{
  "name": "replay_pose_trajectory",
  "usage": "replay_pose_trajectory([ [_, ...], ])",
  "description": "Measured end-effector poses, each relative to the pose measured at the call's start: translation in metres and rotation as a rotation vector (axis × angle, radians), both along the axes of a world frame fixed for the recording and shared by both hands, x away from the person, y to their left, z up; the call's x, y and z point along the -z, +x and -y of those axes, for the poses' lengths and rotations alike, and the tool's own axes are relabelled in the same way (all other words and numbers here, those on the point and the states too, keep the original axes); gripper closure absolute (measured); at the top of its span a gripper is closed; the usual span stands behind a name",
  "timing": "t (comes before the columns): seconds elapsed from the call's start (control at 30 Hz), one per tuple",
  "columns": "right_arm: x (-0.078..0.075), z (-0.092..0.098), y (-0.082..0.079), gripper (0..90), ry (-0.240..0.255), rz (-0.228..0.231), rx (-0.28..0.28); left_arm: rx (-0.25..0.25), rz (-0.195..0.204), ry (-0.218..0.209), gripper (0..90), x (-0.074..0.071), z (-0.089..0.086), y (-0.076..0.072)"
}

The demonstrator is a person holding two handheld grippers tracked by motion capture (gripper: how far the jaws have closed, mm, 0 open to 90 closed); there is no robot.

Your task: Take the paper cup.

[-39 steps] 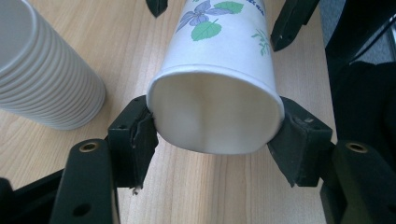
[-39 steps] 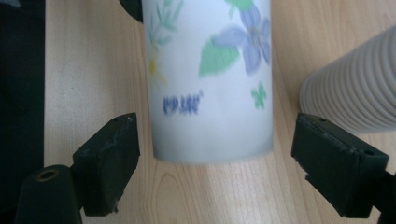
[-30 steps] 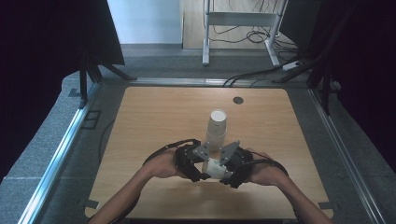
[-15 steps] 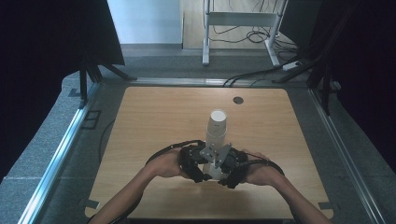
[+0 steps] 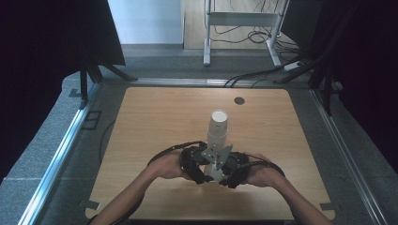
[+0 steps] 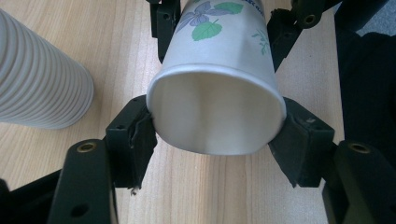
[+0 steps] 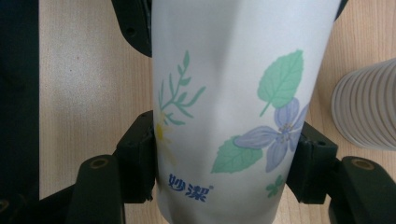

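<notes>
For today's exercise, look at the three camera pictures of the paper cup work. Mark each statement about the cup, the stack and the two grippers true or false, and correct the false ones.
1. The left gripper is closed on the rim end of the paper cup. True.
2. The cup is plain white. False: it bears printed leaves and a flower.
3. The right gripper has just been closing and grips the same cup. True.
4. The stack of cups lies toppled on the table. False: it stands upright.
5. The cup's rim is squeezed out of round. True.
</notes>
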State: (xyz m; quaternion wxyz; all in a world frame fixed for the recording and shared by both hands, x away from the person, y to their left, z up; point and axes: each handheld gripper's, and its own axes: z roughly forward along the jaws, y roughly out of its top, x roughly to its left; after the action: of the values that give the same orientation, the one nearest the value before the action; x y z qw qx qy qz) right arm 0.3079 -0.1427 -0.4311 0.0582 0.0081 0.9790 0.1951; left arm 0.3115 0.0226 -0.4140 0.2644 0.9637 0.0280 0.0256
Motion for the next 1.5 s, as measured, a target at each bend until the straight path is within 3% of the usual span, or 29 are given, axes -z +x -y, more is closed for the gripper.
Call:
replay_pose_trajectory([
  [0.07,0.000,0.001,0.000,36.5,0.009,0.001,0.000,0.010,0.002,-0.001,32.3,0.000,-0.001,0.001],
  [0.17,-0.001,0.002,-0.001,36.4,0.036,-0.003,-0.001,-0.007,-0.014,-0.037,29.2,-0.002,-0.004,0.000],
  [0.33,-0.005,0.008,0.000,36.5,0.117,-0.017,0.019,-0.028,-0.030,-0.123,19.6,-0.009,-0.012,0.002],
  [0.7,-0.010,0.025,-0.001,36.5,0.346,-0.052,0.066,-0.094,-0.073,-0.377,15.3,-0.019,-0.031,0.004],
  [0.93,-0.005,0.031,-0.003,36.5,0.455,-0.058,0.074,-0.091,-0.072,-0.432,15.3,-0.017,-0.033,0.003],
  [1.13,0.001,0.036,-0.004,36.5,0.533,-0.051,0.078,-0.090,-0.100,-0.477,17.5,-0.013,-0.033,0.003],
  [1.33,0.006,0.038,-0.004,36.4,0.580,-0.058,0.074,-0.084,-0.126,-0.509,22.9,-0.011,-0.033,0.004],
  [1.5,0.010,0.037,-0.004,36.3,0.589,-0.066,0.068,-0.085,-0.121,-0.499,27.6,-0.010,-0.033,0.004],
])
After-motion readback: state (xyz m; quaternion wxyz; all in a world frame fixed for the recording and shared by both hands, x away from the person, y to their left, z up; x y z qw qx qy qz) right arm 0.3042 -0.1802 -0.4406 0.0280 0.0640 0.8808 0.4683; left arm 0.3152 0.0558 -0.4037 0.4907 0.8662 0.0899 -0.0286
